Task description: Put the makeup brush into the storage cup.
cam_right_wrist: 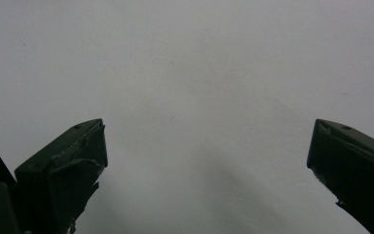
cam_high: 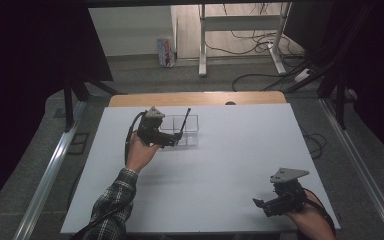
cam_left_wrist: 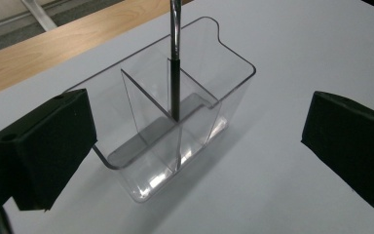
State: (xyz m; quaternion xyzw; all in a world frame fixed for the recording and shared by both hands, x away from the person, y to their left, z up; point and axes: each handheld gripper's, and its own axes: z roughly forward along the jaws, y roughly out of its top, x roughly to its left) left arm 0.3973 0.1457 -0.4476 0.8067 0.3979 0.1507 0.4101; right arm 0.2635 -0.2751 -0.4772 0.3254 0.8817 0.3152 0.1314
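A clear plastic organizer (cam_high: 186, 129) with divided compartments stands on the white table top (cam_high: 230, 165), toward the back left. A thin dark pen (cam_high: 184, 125) leans inside it, its tip resting in a compartment (cam_left_wrist: 175, 87). My left gripper (cam_high: 174, 141) hovers just in front of the organizer (cam_left_wrist: 175, 112), jaws wide apart and holding nothing. My right gripper (cam_high: 260, 204) sits low near the front right corner of the table, open, facing bare white surface (cam_right_wrist: 199, 97).
A wooden strip (cam_high: 195, 98) runs along the table's far edge. Beyond it are a desk frame (cam_high: 240, 35), floor cables and a small box (cam_high: 165, 52). Metal rails (cam_high: 50, 170) flank the table on both sides.
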